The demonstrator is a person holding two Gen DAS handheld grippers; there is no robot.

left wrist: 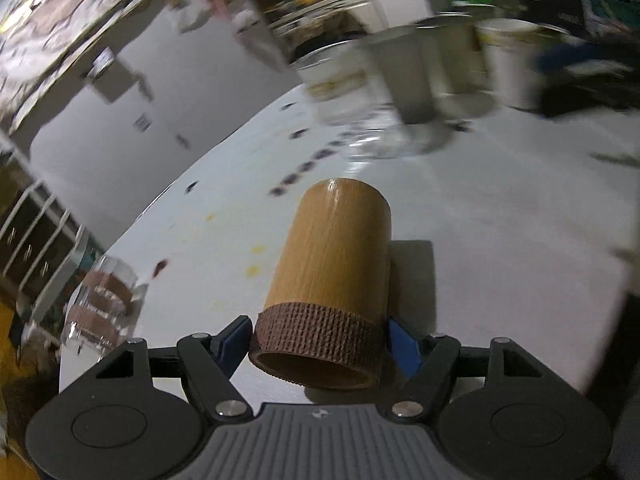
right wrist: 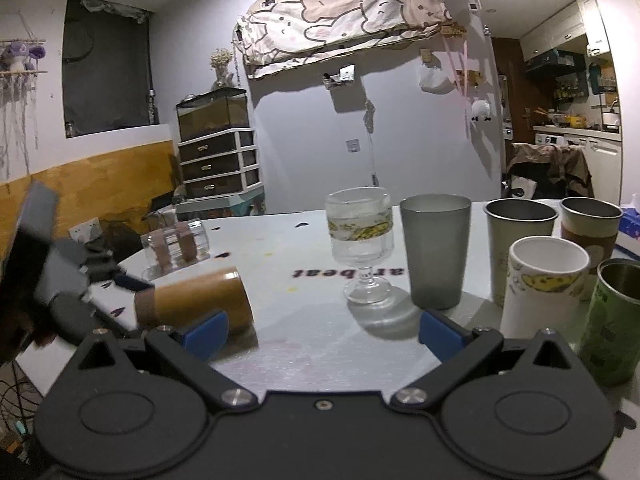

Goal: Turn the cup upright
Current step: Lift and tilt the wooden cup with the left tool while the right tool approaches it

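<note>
A tan wooden cup (left wrist: 336,264) with a dark brown knurled band near its open mouth is held on its side just above the white table (left wrist: 500,240). My left gripper (left wrist: 316,340) is shut on the cup at the band, the mouth facing the camera and the closed base pointing away. In the right wrist view the same cup (right wrist: 200,300) lies sideways at the left with the left gripper (right wrist: 120,280) on it. My right gripper (right wrist: 324,330) is open and empty above the table's near edge.
Upright on the table: a stemmed glass (right wrist: 360,240), a grey tumbler (right wrist: 436,252), steel cups (right wrist: 516,240), a white paper cup (right wrist: 540,292), a green can (right wrist: 612,320). A clear glass (right wrist: 176,244) lies on its side at the far left edge.
</note>
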